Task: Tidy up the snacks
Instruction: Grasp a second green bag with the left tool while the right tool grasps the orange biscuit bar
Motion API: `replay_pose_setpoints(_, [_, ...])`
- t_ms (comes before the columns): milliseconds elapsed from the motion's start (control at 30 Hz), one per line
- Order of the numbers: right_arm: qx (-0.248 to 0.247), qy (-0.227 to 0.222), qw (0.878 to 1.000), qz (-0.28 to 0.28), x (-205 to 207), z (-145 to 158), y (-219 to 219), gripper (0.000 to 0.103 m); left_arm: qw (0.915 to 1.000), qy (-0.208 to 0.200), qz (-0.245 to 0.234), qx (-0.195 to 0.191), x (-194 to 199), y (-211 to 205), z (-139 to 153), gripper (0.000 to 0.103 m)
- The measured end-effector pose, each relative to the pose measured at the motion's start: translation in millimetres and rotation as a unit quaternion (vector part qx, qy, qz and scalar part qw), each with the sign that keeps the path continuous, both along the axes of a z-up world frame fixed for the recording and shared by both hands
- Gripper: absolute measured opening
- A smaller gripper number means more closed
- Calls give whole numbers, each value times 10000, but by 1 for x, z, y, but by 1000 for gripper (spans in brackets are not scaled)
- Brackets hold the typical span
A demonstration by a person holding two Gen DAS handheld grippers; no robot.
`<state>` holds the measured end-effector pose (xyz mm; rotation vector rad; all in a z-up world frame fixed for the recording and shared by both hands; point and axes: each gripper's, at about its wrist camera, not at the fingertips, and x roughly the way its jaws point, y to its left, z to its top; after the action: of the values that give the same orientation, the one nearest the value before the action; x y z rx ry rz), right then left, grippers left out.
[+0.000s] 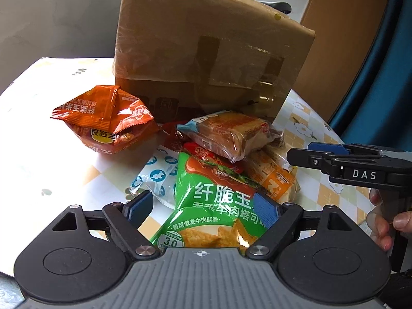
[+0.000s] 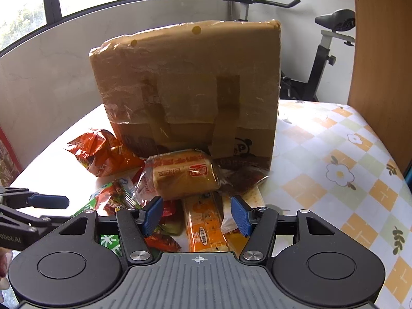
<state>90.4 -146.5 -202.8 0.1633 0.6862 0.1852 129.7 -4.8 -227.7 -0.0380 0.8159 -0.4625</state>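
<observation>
A heap of snacks lies in front of a tall brown cardboard box, which also shows in the right wrist view. My left gripper is open, its blue pads on either side of a green chip bag. A wrapped bread cake lies on top of the heap, with an orange chip bag to its left and an orange biscuit pack to its right. My right gripper is open above the orange biscuit pack, just short of the bread cake.
A checked flower tablecloth covers the table. A blue-and-white packet lies left of the green bag. An exercise bike stands behind the table. My right gripper enters the left wrist view from the right.
</observation>
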Motion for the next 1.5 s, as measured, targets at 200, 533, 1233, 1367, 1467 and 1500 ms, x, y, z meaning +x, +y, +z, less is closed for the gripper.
replay_pose_setpoints(200, [37,57,10000,-34,1,-5,-2,55,9997,199,-94,-112,1,-7,-14,93])
replay_pose_setpoints(533, [162,173,9996,-127,3,-13,-7,54,9981,384,-394,-271,0,-17,-29,95])
replay_pose_setpoints(1233, [44,161,9997,192,8,-18,1,37,9922,-1009,134,-720,-37,8,11,62])
replay_pose_setpoints(1367, [-198,219,9989,350,21,-24,8,37,9887,-1156,467,-835,-39,18,14,62])
replay_pose_setpoints(1467, [-413,293,9979,407,36,-32,14,37,9863,-1239,661,-871,-40,24,17,62])
replay_pose_setpoints(1500, [-454,329,9975,432,42,-36,15,37,9856,-1265,718,-859,-41,25,18,62])
